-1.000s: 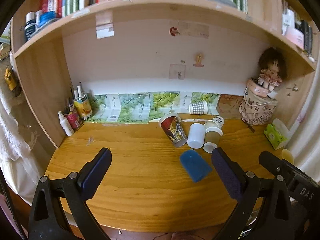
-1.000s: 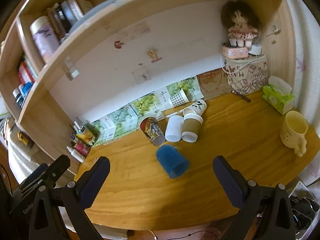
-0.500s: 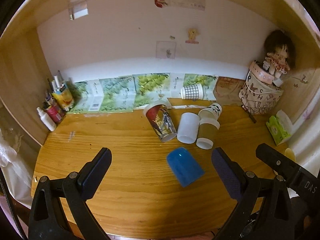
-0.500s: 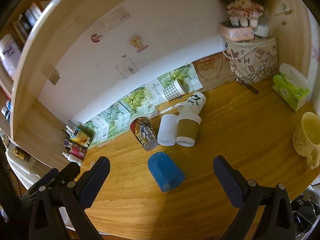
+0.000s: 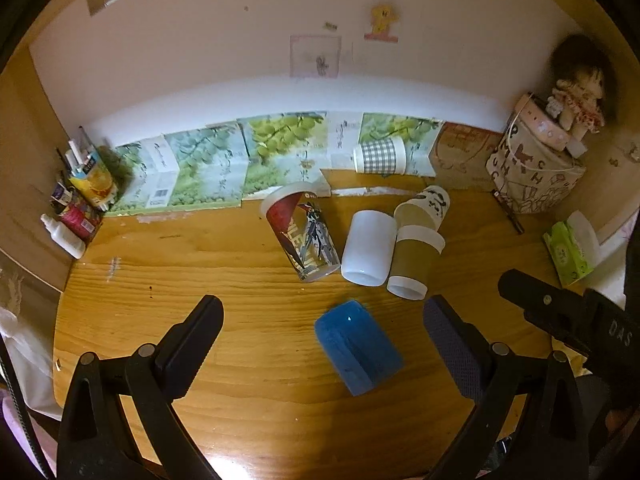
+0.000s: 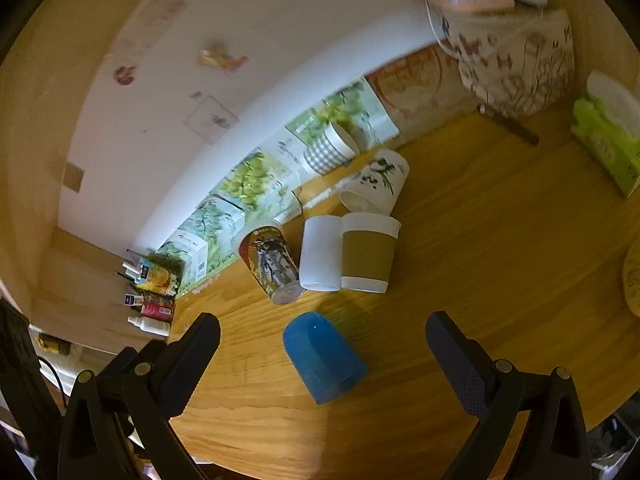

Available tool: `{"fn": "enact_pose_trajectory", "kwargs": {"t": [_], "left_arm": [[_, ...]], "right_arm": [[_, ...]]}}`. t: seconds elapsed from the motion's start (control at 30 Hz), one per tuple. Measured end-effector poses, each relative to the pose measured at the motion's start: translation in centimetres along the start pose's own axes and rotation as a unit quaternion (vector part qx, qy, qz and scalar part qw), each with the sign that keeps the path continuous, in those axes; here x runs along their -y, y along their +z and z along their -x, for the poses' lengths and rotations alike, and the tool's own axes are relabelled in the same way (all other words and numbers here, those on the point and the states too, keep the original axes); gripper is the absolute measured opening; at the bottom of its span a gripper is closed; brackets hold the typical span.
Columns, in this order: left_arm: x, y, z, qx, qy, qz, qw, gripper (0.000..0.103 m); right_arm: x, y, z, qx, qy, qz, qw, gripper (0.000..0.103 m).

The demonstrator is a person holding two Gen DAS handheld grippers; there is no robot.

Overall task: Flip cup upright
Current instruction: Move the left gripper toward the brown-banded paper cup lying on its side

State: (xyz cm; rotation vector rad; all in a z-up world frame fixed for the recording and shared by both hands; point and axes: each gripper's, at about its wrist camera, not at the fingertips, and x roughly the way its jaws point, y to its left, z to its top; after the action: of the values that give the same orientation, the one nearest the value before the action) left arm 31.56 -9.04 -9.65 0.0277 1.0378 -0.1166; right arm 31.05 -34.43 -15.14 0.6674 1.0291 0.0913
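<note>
Left wrist view: your left gripper [image 5: 322, 334] spread wide, holding nothing. Blue cup [image 5: 357, 350] lies on its side on wooden desk [image 5: 200, 272], between fingers but untouched, closed base toward cluster of paper cups [image 5: 372, 246] behind. Looks like light plastic, smooth, likely slippery; may roll.

Right wrist view: your right gripper [image 6: 322, 342] also wide open, empty. Blue cup [image 6: 323, 356] lies between fingers, mouth toward you, hidden. Pinch across mid-body, squeeze gently; thin wall may flex. Keep clear of neighbouring cups.
</note>
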Motion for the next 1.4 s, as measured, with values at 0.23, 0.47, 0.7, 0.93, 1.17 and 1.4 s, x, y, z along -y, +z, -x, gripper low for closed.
{"fn": "enact_pose_trajectory", "kwargs": {"t": [0.23, 0.47, 0.7, 0.93, 1.17, 1.4], "left_arm": [[0.6, 1.7, -4.0, -0.05, -0.023, -0.004, 0.9985, 0.1], [1.5, 3.2, -8.2, -0.091, -0.052, 0.008, 0.9945, 0.1], [3.5, 4.6, -11.4, -0.118, -0.075, -0.017, 0.99, 0.1], [6.1, 5.4, -13.4, -0.133, -0.086, -0.051, 0.986, 0.1], [7.8, 5.4, -15.6, -0.156, -0.077, -0.07, 0.9823, 0.1], [9.2, 5.2, -17.7, -0.184, -0.066, -0.086, 0.9769, 0.1]], "right_arm": [[1.7, 2.5, -4.1, -0.056, 0.003, -0.031, 0.998, 0.103], [3.8, 4.3, -6.9, -0.085, -0.004, -0.054, 0.995, 0.103], [6.6, 5.6, -8.2, -0.095, -0.021, -0.093, 0.991, 0.103], [9.4, 6.6, -8.4, -0.09, -0.043, -0.126, 0.987, 0.103], [11.2, 6.9, -8.4, -0.1, -0.055, -0.149, 0.982, 0.103], [12.1, 6.8, -8.5, -0.112, -0.053, -0.159, 0.979, 0.103]]}}
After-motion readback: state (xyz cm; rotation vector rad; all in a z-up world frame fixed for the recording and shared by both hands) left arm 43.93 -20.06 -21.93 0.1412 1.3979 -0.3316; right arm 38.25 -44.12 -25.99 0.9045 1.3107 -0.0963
